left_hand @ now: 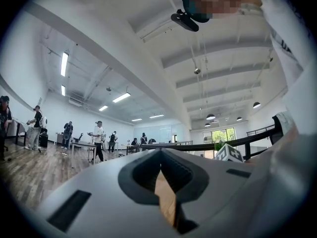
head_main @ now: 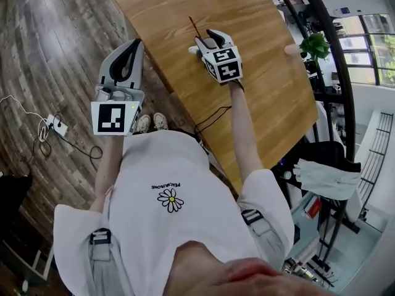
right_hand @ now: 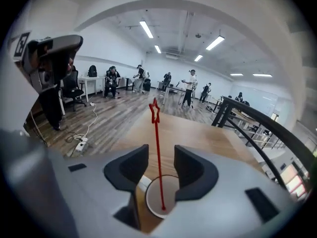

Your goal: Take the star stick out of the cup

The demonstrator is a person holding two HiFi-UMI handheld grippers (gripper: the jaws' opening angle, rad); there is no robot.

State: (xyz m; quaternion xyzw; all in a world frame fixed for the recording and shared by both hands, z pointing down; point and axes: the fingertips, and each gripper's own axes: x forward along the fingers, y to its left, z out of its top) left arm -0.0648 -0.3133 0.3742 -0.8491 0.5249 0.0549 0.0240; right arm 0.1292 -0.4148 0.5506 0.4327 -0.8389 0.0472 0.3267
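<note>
Right claw (right_hand: 159, 153) released, arm stretched over desk (head_main: 179, 11); I see star stick (right_hand: 158, 152) between its jaws, foot in the cup (right_hand: 172, 198). Left claw (left_hand: 161, 152) clenched, empty, held beside the desk. Shirt (head_main: 185, 165) print unreadable.

- Clothing: white short-sleeved cotton T-shirt (head_main: 185, 184) with a daisy print and small lettering on the chest; grey shoulder straps (head_main: 100, 239) with dark buckles; pale shoes (head_main: 152, 123).
- left gripper (head_main: 134, 47): light grey moulded shell, black padded fingers (left_hand: 138, 175), white cube with black square markers (head_main: 116, 117).
- right gripper (head_main: 208, 39): same grey shell and black fingers (right_hand: 130, 167), matching marker cube (head_main: 223, 64), thin black cable (head_main: 213, 119).
</note>
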